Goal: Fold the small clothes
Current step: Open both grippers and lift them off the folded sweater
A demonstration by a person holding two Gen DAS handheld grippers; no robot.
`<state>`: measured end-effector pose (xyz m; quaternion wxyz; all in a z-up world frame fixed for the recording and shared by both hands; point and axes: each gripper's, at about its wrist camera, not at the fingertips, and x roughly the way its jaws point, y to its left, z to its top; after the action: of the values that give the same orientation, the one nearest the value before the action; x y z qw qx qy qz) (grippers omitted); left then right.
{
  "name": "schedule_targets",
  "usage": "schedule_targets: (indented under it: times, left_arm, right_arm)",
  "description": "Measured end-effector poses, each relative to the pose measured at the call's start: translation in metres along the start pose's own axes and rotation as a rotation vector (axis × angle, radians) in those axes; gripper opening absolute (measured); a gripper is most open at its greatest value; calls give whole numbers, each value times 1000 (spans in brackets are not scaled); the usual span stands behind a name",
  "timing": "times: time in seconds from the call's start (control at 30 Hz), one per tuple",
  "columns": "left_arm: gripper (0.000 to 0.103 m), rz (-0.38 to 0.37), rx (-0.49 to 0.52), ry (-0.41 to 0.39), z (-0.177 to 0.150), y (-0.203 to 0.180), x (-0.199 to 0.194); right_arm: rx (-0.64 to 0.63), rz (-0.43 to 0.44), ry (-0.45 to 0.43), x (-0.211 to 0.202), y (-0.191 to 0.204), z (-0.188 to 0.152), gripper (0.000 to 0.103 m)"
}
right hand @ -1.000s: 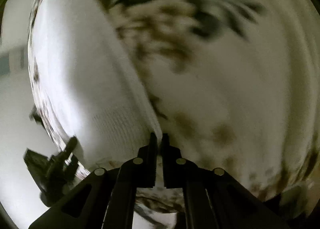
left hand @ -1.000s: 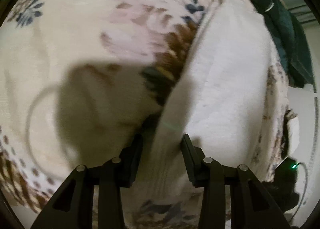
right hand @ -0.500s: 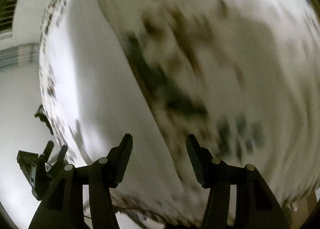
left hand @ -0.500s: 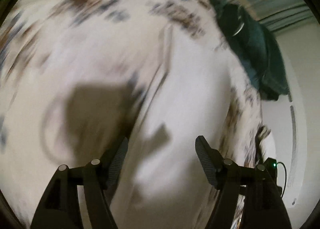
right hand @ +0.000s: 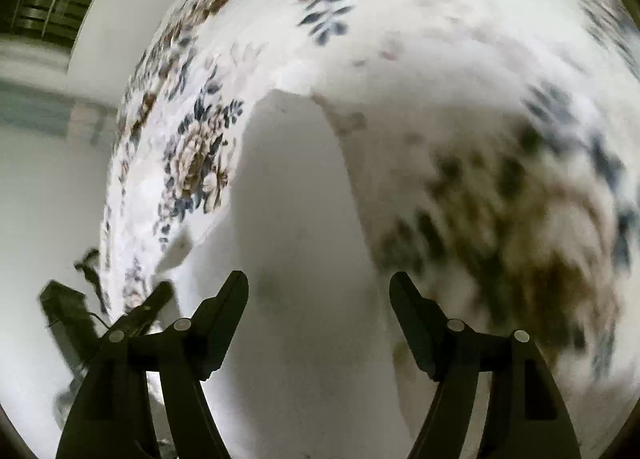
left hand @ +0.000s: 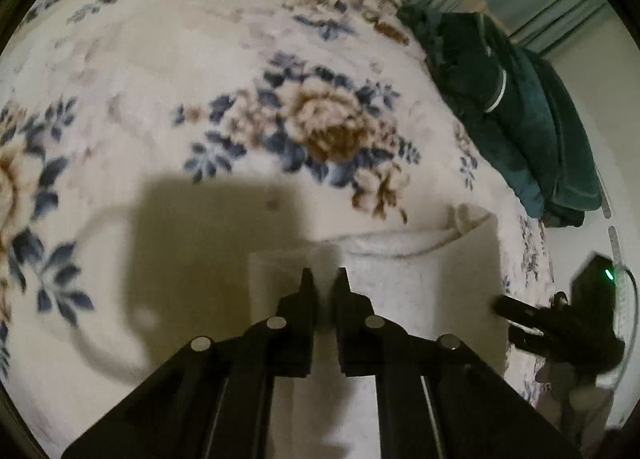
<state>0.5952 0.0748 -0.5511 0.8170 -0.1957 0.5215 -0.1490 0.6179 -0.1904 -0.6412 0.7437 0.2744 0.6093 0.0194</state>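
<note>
Inspector A: What change is recorded?

Inspector B: The left gripper (left hand: 323, 279), spread half a second ago, is now nearly closed, seemingly pinching the white garment (left hand: 420, 291) at its folded edge; a firm hold cannot be confirmed. The right gripper (right hand: 319, 287) is held wide apart above the same garment (right hand: 296, 219), nothing gripped. A further fold is judged likely.

Inspector A: Location? Markings?

Inspector B: Near the edge of the floral bed (left hand: 160, 59); dark green clothing (left hand: 512, 119) is noted at the far corner. No writing is legible.
</note>
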Motion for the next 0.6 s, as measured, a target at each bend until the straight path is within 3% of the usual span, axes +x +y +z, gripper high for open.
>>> schedule_targets:
  times: [0.03, 0.07, 0.1, 0.2, 0.3, 0.37, 0.4, 0.47, 0.53, 0.6]
  left_arm:
    - [6, 2, 10, -15, 1, -1, -2]
    - [6, -1, 16, -31, 3, -2, -5]
    - [6, -2, 19, -46, 4, 0, -9]
    - [5, 12, 5, -64, 17, 8, -4]
    - [6, 6, -33, 7, 23, 19, 17]
    - [10, 1, -55, 69, 20, 20, 21]
    - [11, -9, -53, 79, 17, 19, 16]
    - [34, -38, -48, 63, 4, 18, -9]
    - [51, -83, -64, 61, -13, 23, -36]
    - [55, -114, -92, 64, -39, 32, -67]
  right_arm:
    - [-17, -20, -3, 6, 4, 7, 68]
    - [-36, -13, -19, 8, 7, 9, 35]
    - [-46, -23, -29, 7, 10, 5, 16]
    - [-65, -31, -96, -1, 8, 1, 15]
    - [-51, -60, -43, 4, -8, -4, 15]
    - [-5, -43, -8, 2, -20, -8, 26]
    - [14, -30, 3, -1, -23, -9, 39]
    - [69, 44, 21, -19, -36, -19, 52]
    - [86, 122, 68, -37, -46, -37, 55]
    - [89, 173, 141, -55, -58, -71, 57]
